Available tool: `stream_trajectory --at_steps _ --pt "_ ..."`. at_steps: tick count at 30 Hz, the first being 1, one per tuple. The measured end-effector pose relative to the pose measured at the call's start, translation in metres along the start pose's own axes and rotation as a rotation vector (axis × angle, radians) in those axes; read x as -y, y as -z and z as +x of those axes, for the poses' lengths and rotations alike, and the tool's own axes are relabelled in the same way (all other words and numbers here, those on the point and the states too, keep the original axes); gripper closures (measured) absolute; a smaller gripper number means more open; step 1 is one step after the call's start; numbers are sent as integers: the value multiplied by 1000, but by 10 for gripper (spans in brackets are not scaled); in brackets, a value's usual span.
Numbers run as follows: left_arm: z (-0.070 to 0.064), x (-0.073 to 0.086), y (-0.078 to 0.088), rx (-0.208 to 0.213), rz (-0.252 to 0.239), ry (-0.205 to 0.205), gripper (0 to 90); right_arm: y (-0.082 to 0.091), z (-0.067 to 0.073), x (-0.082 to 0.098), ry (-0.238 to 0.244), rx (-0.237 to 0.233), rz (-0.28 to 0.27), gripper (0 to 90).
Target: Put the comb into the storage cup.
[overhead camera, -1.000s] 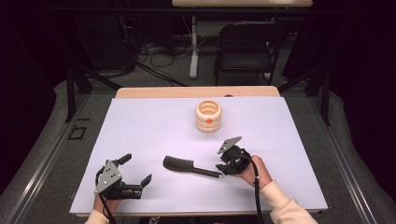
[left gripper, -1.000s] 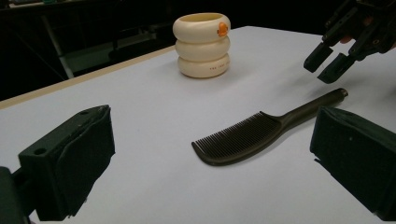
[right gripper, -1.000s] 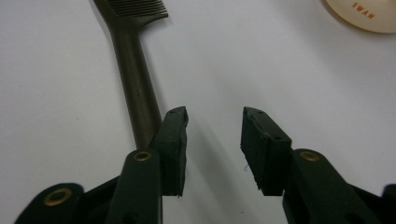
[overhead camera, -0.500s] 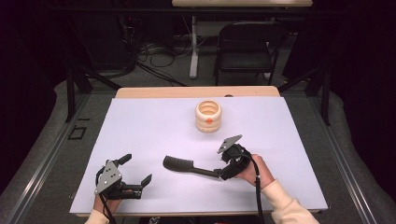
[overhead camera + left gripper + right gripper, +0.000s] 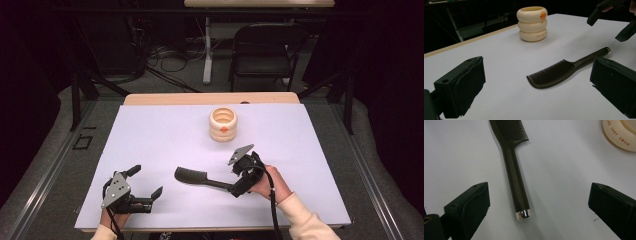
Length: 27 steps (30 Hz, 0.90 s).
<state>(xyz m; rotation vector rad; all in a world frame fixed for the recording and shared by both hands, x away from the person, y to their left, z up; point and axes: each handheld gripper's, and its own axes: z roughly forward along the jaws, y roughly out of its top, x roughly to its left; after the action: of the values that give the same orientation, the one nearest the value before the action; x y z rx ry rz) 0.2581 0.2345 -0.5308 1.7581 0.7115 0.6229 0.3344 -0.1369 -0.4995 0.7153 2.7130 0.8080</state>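
Note:
A dark comb [image 5: 199,178] lies flat on the white table, teeth end to the left, handle pointing right. My right gripper [image 5: 240,180] hovers open at the handle's end. In the right gripper view the handle [image 5: 515,177] and its silver cap [image 5: 523,214] lie between the spread jaws, nearer the left one, and nothing touches them. My left gripper [image 5: 146,181] rests open near the front left edge, apart from the comb. Its own view shows the comb [image 5: 556,73] ahead between the wide jaws. A cream ribbed cup [image 5: 224,125] with an orange spot stands upright farther back.
The white sheet [image 5: 150,135] covers the table, with a wooden edge [image 5: 210,98] at the far side. A black chair [image 5: 265,50] and cables stand on the floor beyond. The cup [image 5: 532,23] is well behind the comb, and its rim [image 5: 621,132] shows at the top right.
My right gripper has shifted slightly left and down toward the end of the comb's handle. The left gripper, the comb and the cup have stayed put.

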Motion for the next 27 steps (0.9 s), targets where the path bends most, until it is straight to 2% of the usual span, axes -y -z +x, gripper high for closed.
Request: stream_trajectory --at_steps 1,7,14,21,27 --pt "0 0 0 0 0 0 0 0 2 -1 -15 -2 6 8" --pt "0 0 0 -2 1 -1 0 -2 5 -5 -2 -12 15 0" --pt "0 0 0 1 0 1 0 -8 12 -16 29 -40 48 0" --pt "0 0 -1 3 1 1 0 -14 18 -23 71 -36 81 0" --pt "0 0 -1 3 2 1 0 -22 21 -28 91 -52 111 0"
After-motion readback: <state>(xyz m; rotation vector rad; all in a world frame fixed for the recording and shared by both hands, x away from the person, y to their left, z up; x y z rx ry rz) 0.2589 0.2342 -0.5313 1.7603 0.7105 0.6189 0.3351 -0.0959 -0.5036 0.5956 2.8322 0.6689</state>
